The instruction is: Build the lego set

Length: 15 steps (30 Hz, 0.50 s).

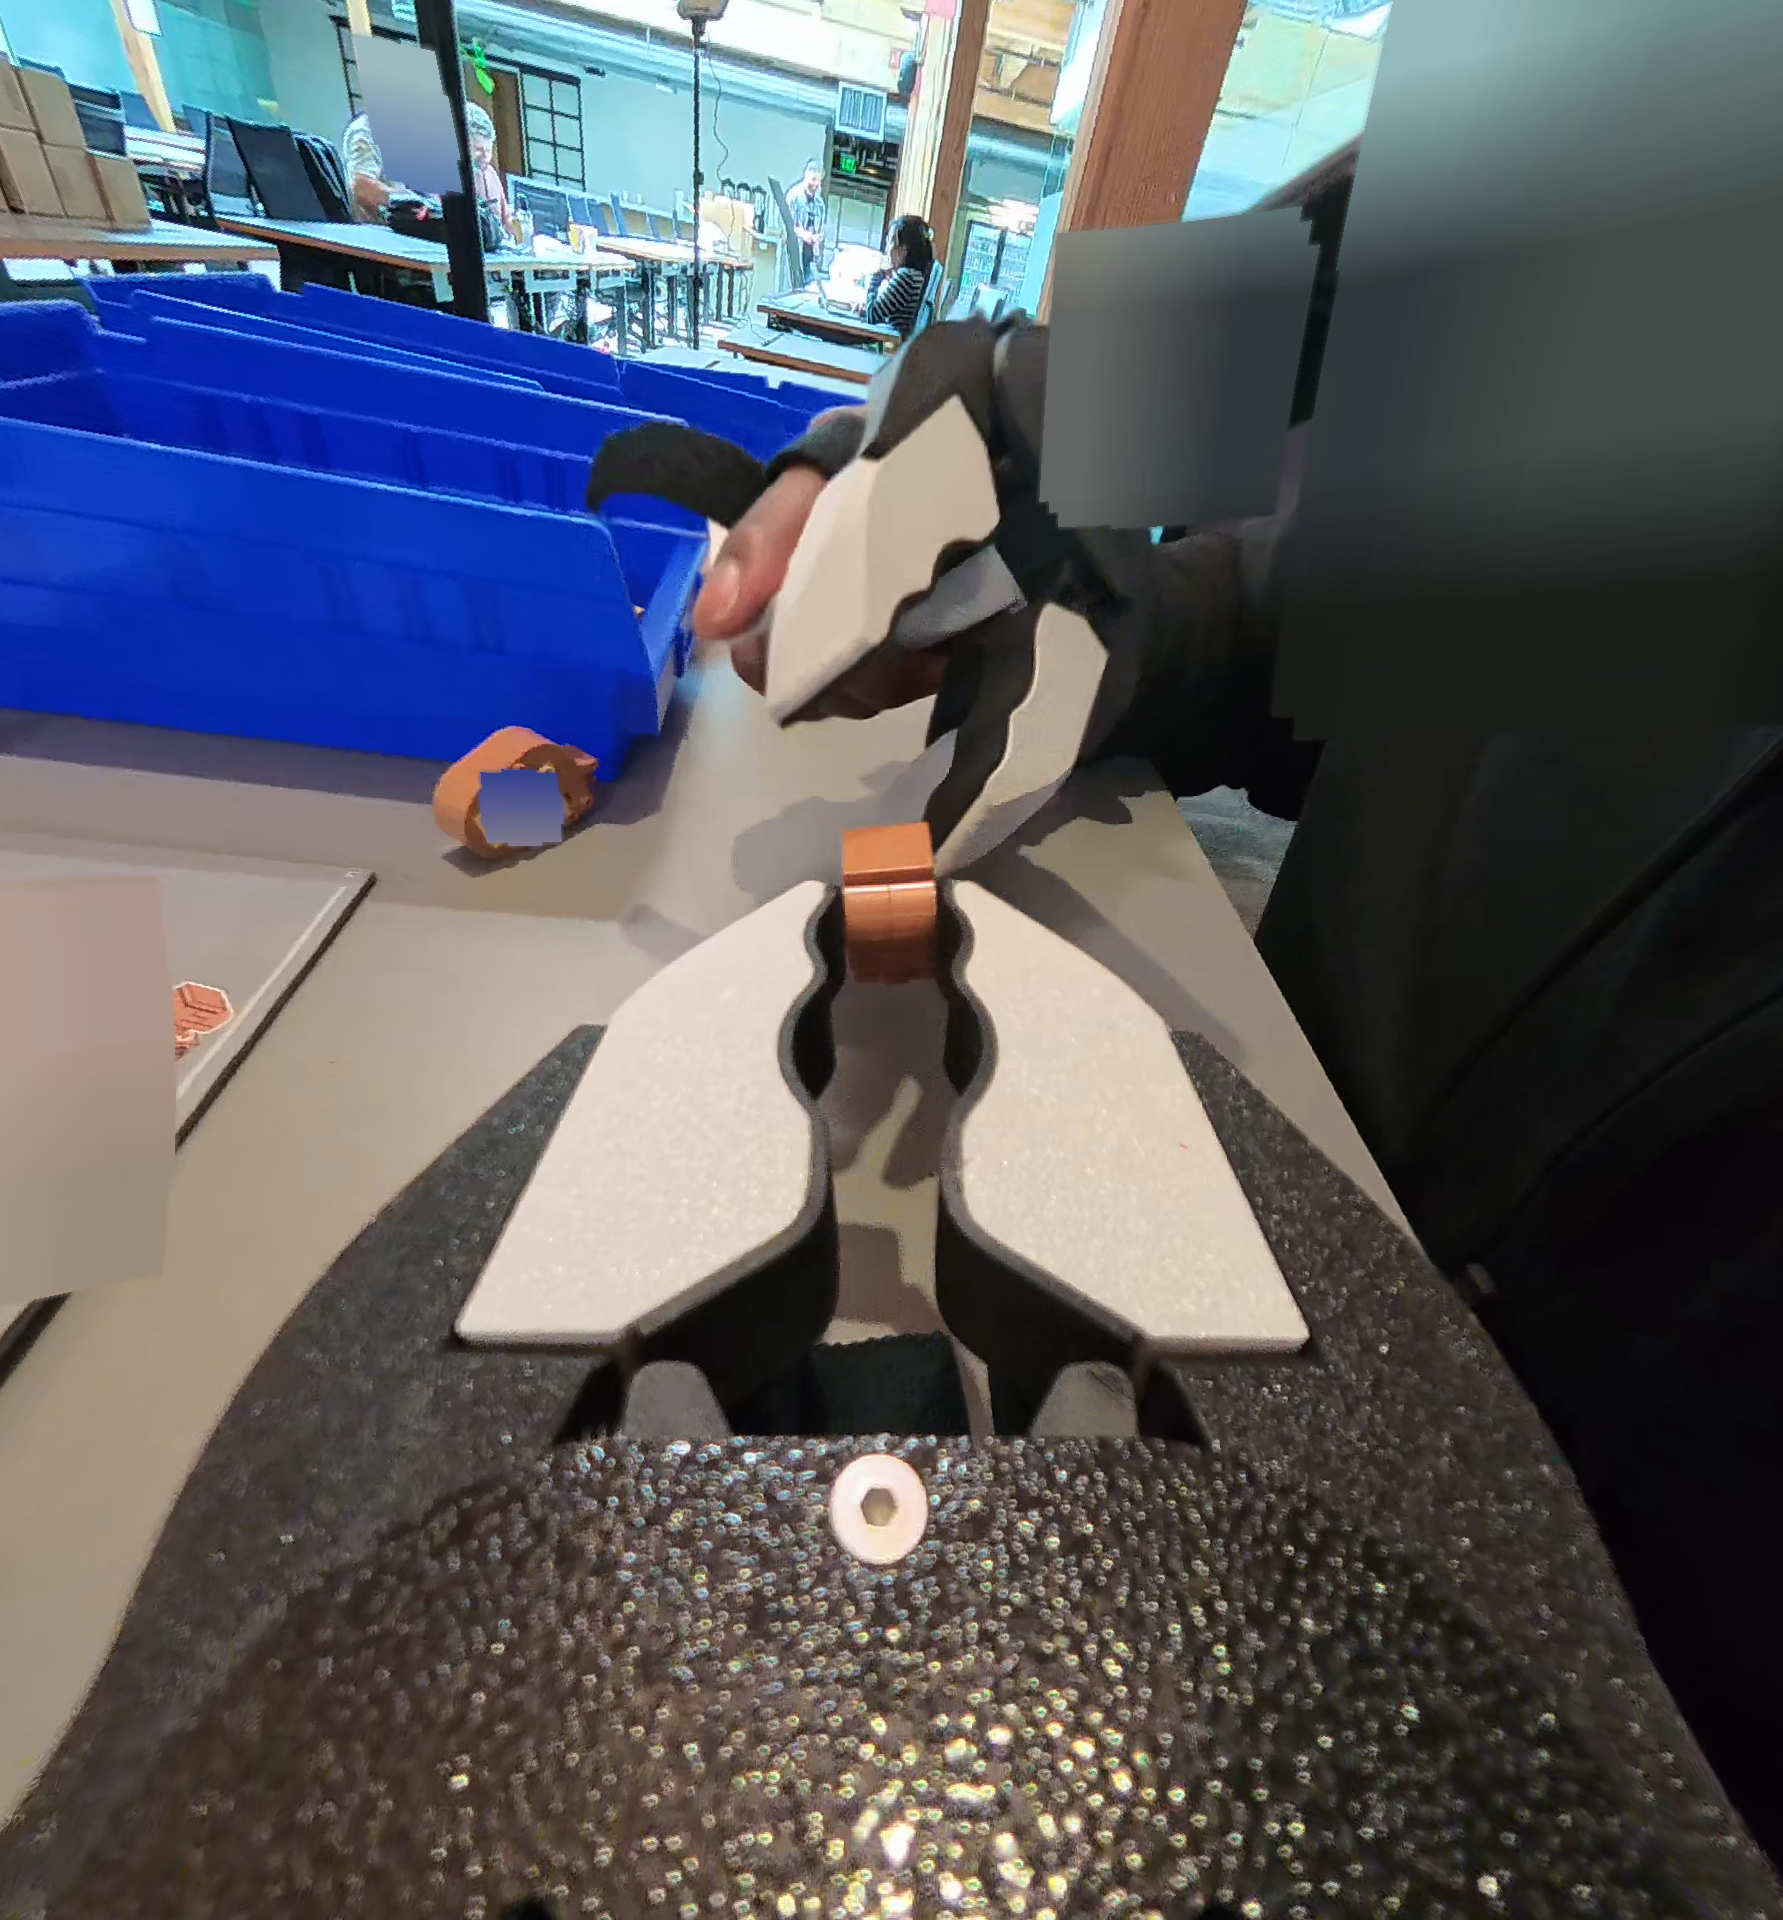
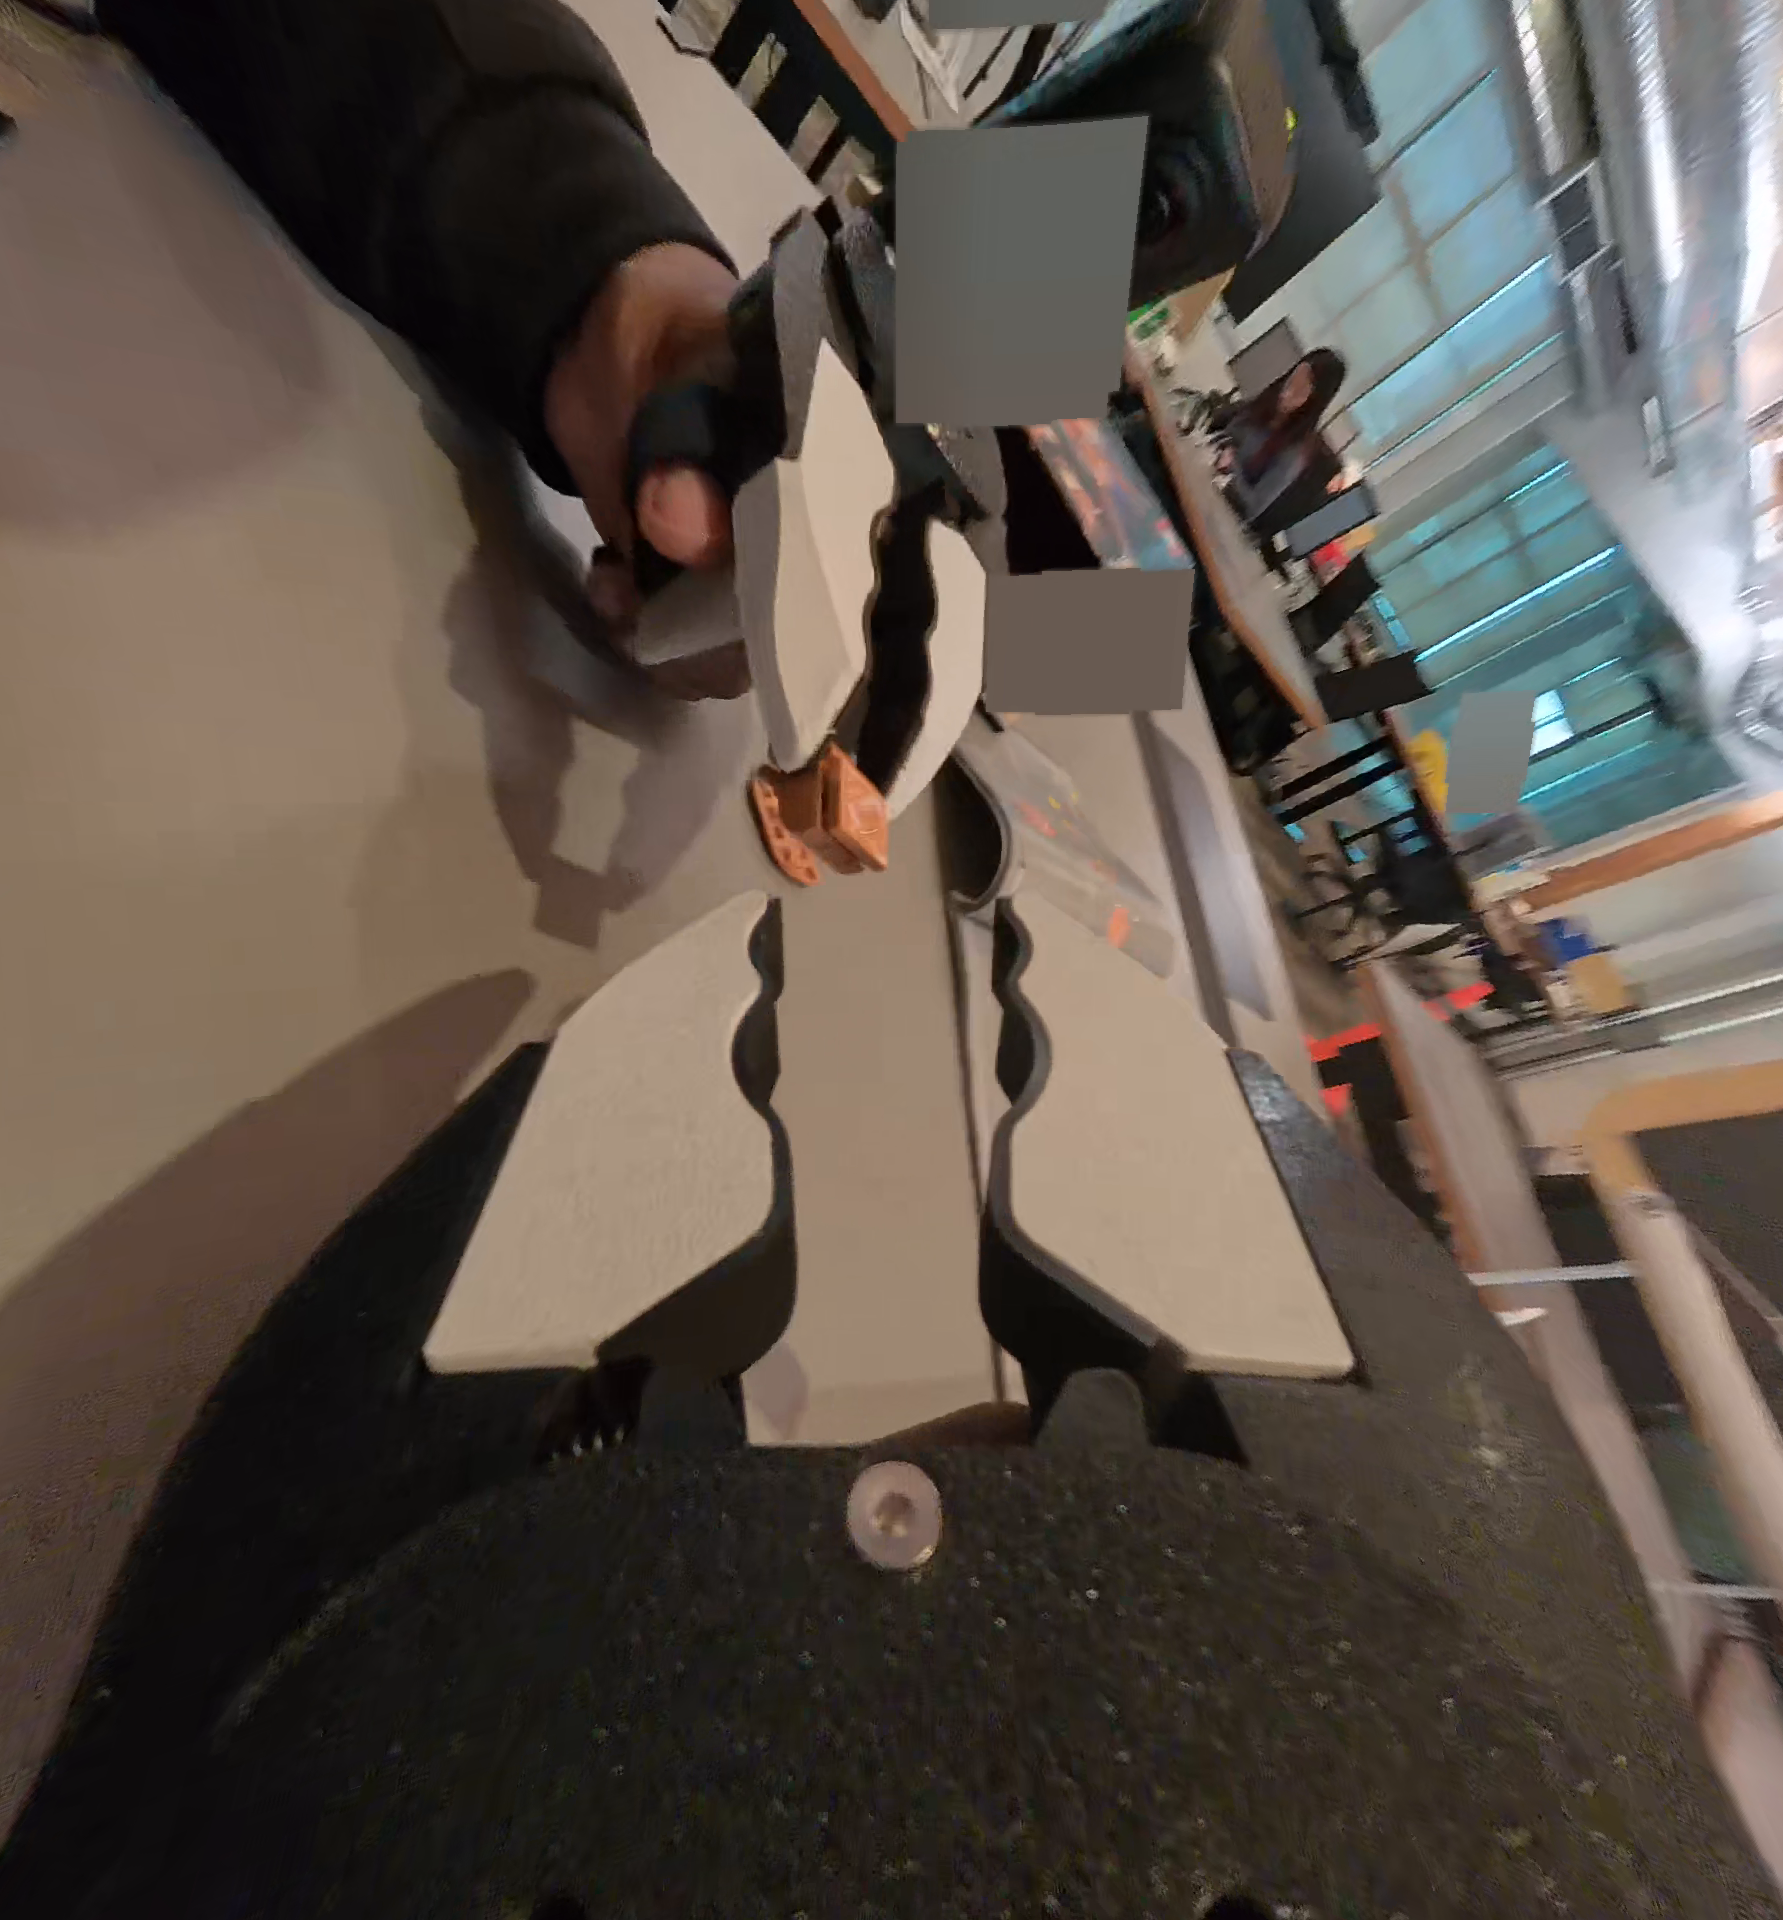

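Row of long blue plastic bins (image 1: 274, 582) sits at the back-left of the grey tabletop (image 1: 575, 997), w/ a rounded copper-brown printed piece (image 1: 513, 795) lying just in front of the nearest bin. A flat grey board w/ dark edge (image 1: 263, 935) lies at left. Bkgd: wooden pillar (image 1: 1147, 114), long tables, seated people.

Bright indoor light, soft shadows on grey table (image 1: 367, 1039); fisheye warp at edges; right view motion-blurred, bg soft

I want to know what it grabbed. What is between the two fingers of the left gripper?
A small copper-brown block, pinched between the left gripper's fingertips; the left wrist view shows it.
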{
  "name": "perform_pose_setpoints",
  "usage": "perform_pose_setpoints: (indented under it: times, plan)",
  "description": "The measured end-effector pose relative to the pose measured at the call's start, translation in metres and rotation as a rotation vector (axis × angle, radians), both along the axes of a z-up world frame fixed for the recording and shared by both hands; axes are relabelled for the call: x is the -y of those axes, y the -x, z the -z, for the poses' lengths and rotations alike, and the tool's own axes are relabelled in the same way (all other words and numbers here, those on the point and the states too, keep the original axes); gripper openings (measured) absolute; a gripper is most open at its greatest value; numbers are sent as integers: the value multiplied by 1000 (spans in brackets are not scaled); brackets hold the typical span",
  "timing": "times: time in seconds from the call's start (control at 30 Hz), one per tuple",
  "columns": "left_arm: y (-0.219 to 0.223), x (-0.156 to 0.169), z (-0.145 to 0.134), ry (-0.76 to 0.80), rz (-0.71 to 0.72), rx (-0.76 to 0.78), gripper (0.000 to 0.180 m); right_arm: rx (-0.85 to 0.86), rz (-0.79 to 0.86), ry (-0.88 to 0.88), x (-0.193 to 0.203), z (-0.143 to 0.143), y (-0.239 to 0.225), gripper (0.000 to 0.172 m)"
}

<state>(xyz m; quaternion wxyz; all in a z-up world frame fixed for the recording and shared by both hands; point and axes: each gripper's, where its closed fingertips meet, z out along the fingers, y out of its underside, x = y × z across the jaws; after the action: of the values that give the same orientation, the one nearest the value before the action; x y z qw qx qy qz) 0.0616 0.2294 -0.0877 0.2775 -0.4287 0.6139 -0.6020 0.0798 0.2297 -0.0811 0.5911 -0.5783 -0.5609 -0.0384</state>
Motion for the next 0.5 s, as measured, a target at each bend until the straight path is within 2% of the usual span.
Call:
perform_pose_setpoints:
  times: [0.3, 0.5]
  plan:
    - [1, 2, -3, 0, 0, 6, 16, 156, -37, -217, 4, 5, 14, 33]
    - [0, 4, -2, -4, 5, 3, 16, 172, -27, -296, 2, 3, 20, 29]
